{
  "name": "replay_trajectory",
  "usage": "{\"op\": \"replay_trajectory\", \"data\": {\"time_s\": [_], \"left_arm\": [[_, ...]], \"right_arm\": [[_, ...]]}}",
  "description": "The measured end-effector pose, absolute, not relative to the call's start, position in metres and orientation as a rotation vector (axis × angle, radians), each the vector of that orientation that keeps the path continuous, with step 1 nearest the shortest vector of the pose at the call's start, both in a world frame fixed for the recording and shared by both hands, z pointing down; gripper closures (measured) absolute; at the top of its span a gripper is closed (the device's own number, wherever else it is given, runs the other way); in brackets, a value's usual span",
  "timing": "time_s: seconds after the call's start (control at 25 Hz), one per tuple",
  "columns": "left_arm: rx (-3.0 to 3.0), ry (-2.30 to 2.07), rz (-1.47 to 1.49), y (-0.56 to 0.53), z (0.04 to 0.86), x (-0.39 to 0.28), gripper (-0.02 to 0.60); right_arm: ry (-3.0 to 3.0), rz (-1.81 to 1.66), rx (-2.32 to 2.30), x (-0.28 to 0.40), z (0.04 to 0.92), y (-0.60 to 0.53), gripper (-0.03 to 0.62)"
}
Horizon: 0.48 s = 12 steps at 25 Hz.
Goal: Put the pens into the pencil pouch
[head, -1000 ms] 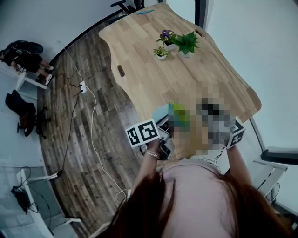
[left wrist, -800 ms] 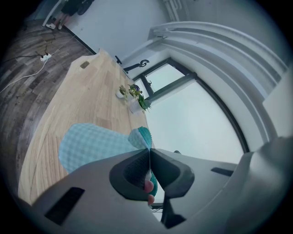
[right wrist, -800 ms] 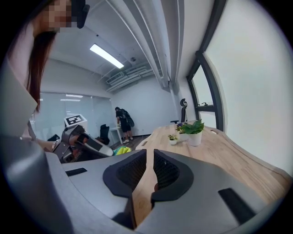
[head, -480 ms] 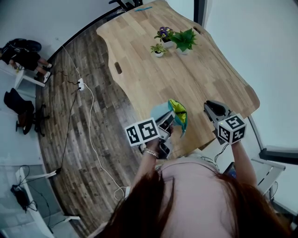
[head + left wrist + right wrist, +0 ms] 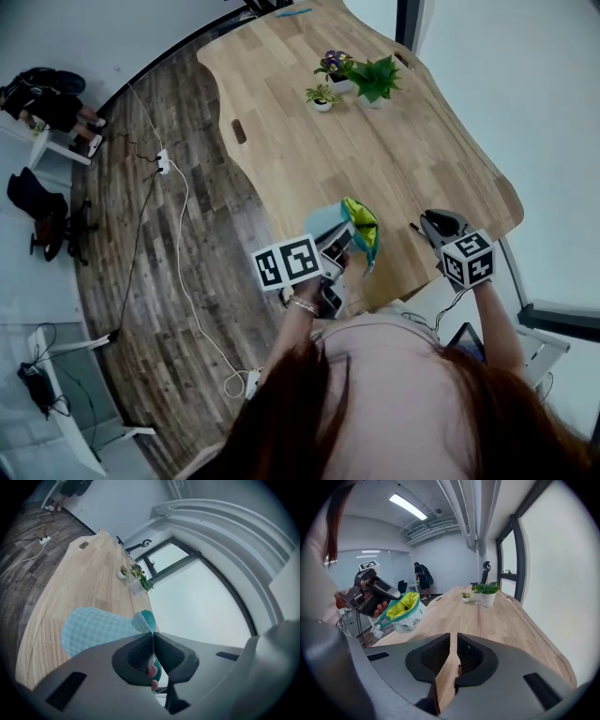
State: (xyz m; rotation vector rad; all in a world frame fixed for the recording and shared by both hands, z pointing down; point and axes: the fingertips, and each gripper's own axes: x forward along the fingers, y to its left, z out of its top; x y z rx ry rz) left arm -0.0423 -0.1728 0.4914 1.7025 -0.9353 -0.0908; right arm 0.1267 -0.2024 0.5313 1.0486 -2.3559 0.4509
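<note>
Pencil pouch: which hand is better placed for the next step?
Right. The left tool is shut on the pencil pouch; the right tool, jaws just closed partway on nothing, is free over the table.

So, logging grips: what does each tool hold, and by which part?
Left tool pinches the pouch by its opening edge; right tool, jaws just closing but apart, holds nothing.

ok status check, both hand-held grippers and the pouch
left hand-held gripper shut on pencil pouch rim, mouth open. right hand-held gripper jaws just closing partway, nothing between them. no pens in view.
</note>
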Motion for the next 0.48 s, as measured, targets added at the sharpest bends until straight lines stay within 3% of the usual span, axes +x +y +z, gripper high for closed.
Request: {"op": "replay_trajectory", "data": {"time_s": [0.48], "left_arm": [[1.683, -0.936, -0.071, -0.17, 0.497, -0.044, 0.574]], "right_arm": [[-2.217, 0.499, 0.837, 0.124, 0.588, -0.2, 0.54]]}}
